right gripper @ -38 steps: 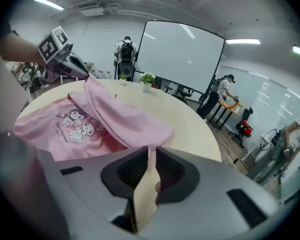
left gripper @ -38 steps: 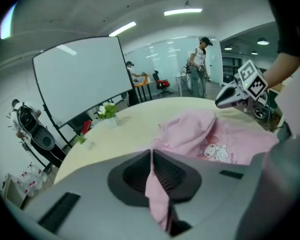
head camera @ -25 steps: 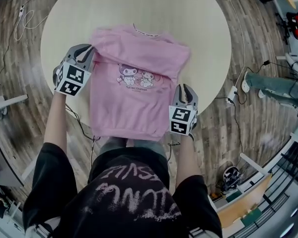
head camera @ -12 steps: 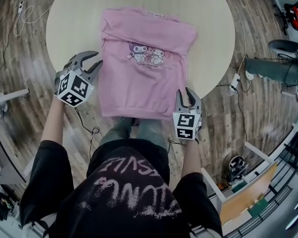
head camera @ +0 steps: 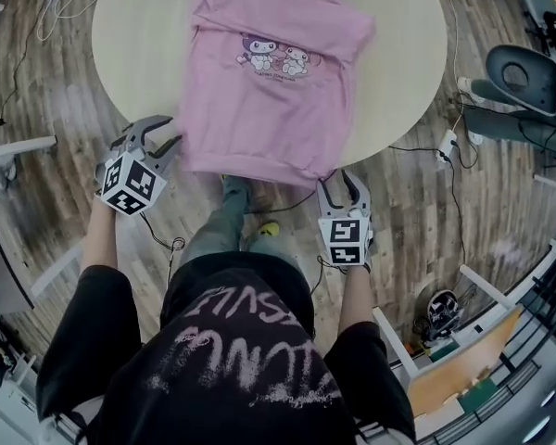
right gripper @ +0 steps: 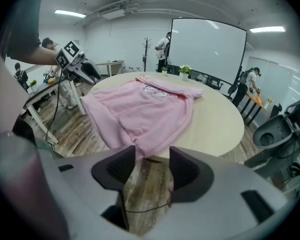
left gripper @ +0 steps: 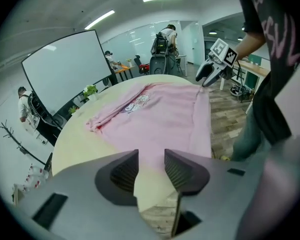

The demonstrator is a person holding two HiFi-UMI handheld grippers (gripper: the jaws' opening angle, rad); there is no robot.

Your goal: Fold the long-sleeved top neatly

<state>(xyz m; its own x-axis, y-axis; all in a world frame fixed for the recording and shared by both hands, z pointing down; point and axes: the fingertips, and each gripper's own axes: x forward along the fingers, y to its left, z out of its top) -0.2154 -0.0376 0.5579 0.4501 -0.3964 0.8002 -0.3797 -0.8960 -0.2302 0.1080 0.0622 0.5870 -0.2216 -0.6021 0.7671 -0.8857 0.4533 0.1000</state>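
Long-sleeved top (head camera: 273, 72) lies sleeves-in on the tabletop (head camera: 403, 54), its hem overhanging the near edge. Left gripper (head camera: 162, 133) and right gripper (head camera: 341, 185) have just opened their jaws, released it and drawn back, so this fold looks done.

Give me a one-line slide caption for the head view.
Pink top folded on round table, hem overhanging the edge; left gripper and right gripper flank it, fingers just opened, both empty.

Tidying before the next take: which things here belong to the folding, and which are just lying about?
Job:
pink long-sleeved top
round table
left hand-held gripper and right hand-held gripper, jaws have just been opening, nothing between them

Lying about:
floor cables
power strip
grey chair
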